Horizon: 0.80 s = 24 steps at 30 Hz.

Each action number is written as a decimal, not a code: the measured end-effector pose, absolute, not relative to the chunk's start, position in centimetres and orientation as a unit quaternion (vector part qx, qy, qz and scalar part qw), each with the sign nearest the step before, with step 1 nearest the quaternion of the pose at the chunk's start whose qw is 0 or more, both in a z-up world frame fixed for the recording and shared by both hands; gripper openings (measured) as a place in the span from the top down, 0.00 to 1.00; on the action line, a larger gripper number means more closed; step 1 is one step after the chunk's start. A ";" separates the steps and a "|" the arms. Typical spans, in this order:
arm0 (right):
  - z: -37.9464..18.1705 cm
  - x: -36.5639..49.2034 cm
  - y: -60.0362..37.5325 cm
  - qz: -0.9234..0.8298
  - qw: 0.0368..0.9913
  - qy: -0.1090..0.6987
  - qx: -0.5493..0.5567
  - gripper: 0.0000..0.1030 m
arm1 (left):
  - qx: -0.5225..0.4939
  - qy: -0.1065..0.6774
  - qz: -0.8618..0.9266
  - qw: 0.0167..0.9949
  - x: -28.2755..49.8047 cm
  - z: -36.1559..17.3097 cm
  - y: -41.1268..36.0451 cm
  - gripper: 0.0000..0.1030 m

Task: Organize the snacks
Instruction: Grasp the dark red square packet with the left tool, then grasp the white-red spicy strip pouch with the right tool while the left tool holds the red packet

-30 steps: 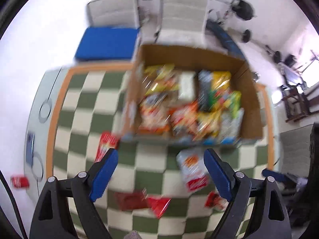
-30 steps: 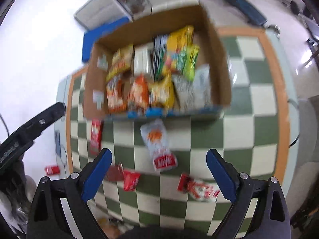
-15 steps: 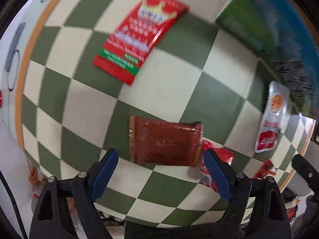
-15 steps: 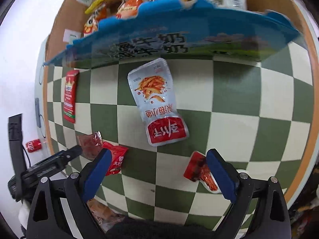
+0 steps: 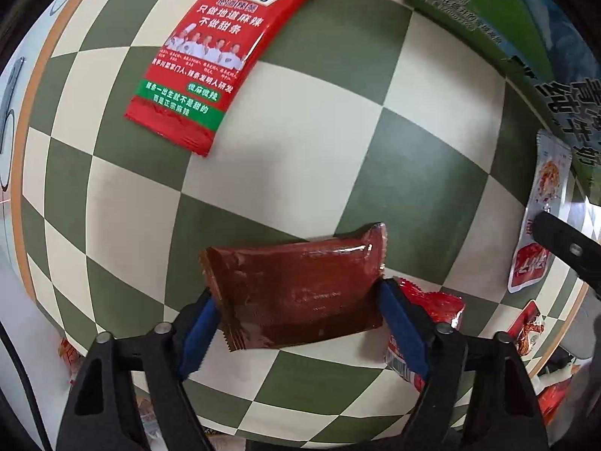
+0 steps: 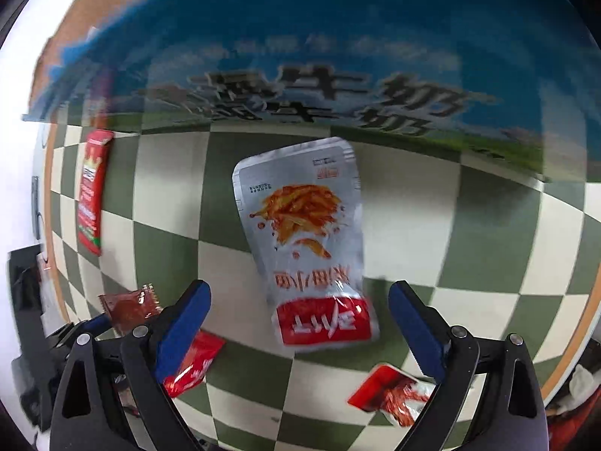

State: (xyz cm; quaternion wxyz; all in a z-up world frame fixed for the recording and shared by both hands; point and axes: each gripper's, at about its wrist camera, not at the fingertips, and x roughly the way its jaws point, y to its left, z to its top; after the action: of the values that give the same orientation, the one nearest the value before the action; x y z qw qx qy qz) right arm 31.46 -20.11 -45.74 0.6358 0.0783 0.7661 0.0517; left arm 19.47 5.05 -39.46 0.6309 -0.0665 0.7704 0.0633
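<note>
Left gripper (image 5: 296, 312) closing around brown packet (image 5: 296, 293)

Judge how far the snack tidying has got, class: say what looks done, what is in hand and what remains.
Done: nothing these views confirm; the blue-and-green printed carton shows only its outside.

In hand: the left gripper is closing around the dark red-brown flat packet. The open right gripper straddles the silver pouch with a red base.

Left: the long red sachet and small red packets lie on the checked tabletop.
</note>
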 end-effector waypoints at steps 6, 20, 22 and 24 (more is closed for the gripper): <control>-46.4 31.2 -19.7 0.030 0.643 0.764 0.045 0.17 | -0.058 0.763 0.062 0.641 19.9 -38.3 4.6 0.31; -46.5 30.6 -20.5 0.031 0.636 0.765 0.096 0.12 | -0.076 0.774 0.073 0.625 20.2 -39.8 5.7 0.13; -46.9 30.7 -20.2 0.027 0.630 0.769 0.102 0.12 | -0.078 0.769 0.074 0.631 20.4 -39.6 4.9 0.18; -47.4 30.5 -19.7 0.016 0.629 0.769 0.111 0.12 | -0.078 0.763 0.072 0.638 20.8 -38.7 3.6 0.34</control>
State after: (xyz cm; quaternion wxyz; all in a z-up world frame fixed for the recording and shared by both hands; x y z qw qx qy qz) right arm 30.52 -19.75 -47.36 0.6289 0.1108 0.7694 0.0156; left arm 20.82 3.64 -38.69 0.6378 -0.0777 0.7629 0.0718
